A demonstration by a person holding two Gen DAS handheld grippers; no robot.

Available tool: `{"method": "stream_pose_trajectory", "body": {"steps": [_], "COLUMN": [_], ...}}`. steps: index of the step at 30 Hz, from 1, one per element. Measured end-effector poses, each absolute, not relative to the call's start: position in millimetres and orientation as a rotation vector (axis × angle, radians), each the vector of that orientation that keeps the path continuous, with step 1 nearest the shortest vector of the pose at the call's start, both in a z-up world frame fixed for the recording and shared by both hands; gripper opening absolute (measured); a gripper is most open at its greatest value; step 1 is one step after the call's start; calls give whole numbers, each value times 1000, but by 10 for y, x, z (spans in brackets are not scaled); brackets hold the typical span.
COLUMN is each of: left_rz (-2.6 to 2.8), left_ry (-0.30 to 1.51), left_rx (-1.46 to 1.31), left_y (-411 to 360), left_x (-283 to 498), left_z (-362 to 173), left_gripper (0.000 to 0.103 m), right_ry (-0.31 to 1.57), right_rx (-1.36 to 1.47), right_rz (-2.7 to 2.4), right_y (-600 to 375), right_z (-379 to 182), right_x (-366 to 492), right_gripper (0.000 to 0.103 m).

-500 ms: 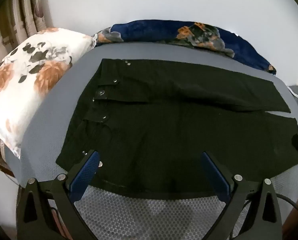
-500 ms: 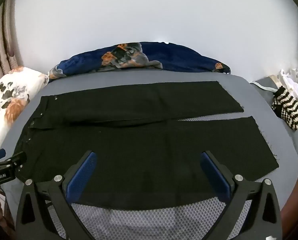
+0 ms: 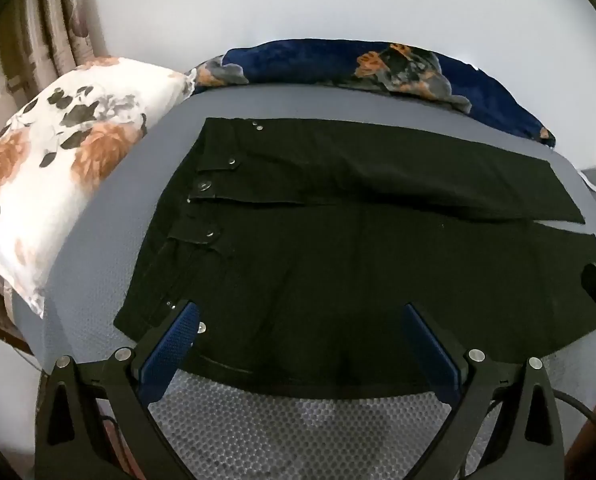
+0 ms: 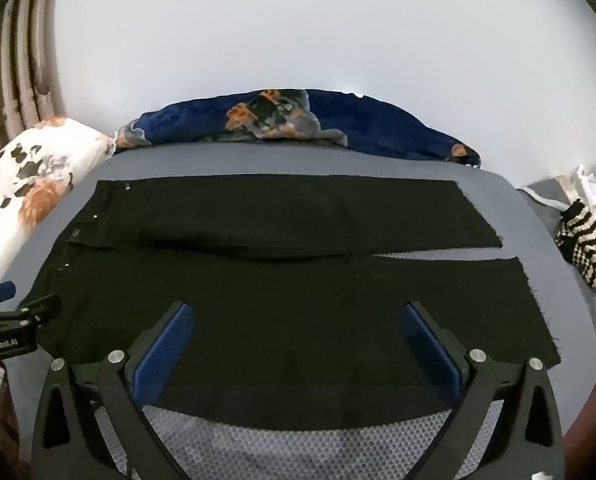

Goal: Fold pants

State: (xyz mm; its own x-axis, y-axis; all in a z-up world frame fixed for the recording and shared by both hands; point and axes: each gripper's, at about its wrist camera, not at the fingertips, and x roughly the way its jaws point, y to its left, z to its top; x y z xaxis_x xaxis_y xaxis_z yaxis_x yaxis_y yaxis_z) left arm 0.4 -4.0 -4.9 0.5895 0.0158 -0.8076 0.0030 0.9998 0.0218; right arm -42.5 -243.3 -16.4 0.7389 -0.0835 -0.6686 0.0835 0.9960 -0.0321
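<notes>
Black pants lie flat on a grey bed. Both hand-held grippers, left and right, hover released and empty. Best to pinch the near edge at two points and lift evenly.

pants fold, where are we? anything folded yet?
Done: the black pants lie spread flat on the grey bed, waistband toward the floral pillow, legs side by side. No fold yet.
In hand: nothing. The left gripper and the right gripper are open over the near edge.
Left: grip that edge and make every fold.
</notes>
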Motion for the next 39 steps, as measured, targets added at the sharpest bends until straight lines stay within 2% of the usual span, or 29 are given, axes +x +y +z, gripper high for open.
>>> {"method": "stream_pose_trajectory", "body": {"steps": [39], "left_rz": [24], "left_ry": [947], "left_rx": [42], "left_y": [-58], "left_x": [-1], "left_z": [-82], "left_gripper": [100], "right_ry": [751], "right_rx": [47], "right_rz": [-123], "right_y": [-2580], "right_z": [-268], "right_x": [-477], "right_gripper": [103]}}
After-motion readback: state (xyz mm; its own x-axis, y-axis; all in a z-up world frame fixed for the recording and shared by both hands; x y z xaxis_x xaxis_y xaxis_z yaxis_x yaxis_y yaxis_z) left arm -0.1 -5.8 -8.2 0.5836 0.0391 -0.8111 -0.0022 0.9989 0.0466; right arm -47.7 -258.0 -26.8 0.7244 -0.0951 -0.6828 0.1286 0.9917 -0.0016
